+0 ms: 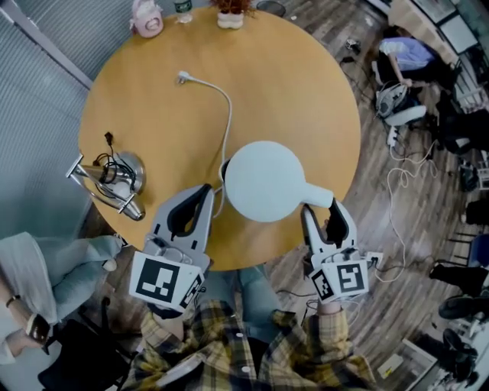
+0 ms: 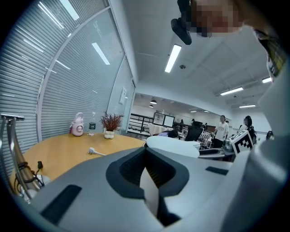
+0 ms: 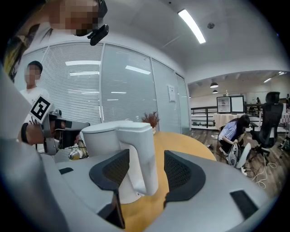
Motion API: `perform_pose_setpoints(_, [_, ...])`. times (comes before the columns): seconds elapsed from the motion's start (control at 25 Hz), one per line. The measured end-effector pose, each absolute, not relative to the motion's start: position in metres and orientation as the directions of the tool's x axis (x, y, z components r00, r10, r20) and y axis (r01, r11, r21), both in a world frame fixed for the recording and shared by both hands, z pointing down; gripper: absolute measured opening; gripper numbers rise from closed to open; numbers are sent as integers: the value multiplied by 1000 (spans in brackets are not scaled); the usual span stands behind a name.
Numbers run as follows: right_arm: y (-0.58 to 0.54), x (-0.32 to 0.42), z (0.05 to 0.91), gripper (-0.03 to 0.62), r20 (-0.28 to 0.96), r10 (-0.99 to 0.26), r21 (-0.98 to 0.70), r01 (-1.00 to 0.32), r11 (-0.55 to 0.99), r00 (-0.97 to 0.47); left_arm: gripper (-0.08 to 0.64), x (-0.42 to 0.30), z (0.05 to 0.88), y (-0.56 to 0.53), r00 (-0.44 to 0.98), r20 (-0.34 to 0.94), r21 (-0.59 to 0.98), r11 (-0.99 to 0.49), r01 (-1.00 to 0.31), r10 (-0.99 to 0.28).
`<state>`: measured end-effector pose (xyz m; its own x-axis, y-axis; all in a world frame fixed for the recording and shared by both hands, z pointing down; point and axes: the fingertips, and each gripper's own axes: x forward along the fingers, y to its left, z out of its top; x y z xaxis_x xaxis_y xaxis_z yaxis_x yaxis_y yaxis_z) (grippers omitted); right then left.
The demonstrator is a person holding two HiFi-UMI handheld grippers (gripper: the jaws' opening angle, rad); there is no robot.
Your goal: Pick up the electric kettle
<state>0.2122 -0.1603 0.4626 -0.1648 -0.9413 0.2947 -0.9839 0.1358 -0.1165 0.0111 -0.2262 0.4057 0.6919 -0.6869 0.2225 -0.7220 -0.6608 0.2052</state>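
As the head view looked down, the round table (image 1: 153, 114) filled the upper and middle frame. The white kettle (image 1: 263, 181) stood on it near its lower edge, right of centre, with the handle (image 1: 317, 196) pointing to the lower right.

The left gripper (image 1: 197, 200), at lower left just beside the kettle, hung over the table's lower edge with its fingertips drawn together and nothing between them. The right gripper (image 1: 322, 214), at lower right, had its jaws spread wide. The handle stood between the pads, which did not squeeze it, so the kettle was not gripped.

A metal stand (image 1: 114, 179) with a tangle of black wire sat at the table's left edge. A white cord (image 1: 228, 114) curved from the kettle's base up to a plug (image 1: 183, 76) at upper left. A pink bottle (image 1: 146, 19) and a plant pot (image 1: 230, 17) stood at the top edge.
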Motion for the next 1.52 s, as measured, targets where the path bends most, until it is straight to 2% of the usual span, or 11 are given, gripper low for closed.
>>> perform_pose_setpoints(0.88, [-214, 216, 503, 228, 259, -961, -89, -993, 76, -96, 3, 6, 452, -255, 674, 265, 219, -637, -739, -690])
perform_pose_setpoints(1.04, [-221, 209, 505, 184, 249, -963, -81, -993, 91, -108, 3, 6, 458, -260, 671, 271, 223, -633, -741, -690])
perform_pose_setpoints(1.24, [-228, 206, 501, 78, 229, -968, -54, -994, 90, -100, 3, 8, 461, -260, 671, 278, 226, -632, -741, -687])
perform_pose_setpoints(1.52, [-229, 208, 501, 58, 216, -974, -34, -998, 57, -63, 3, 2, 461, -263, 659, 277, 223, -620, -752, -699])
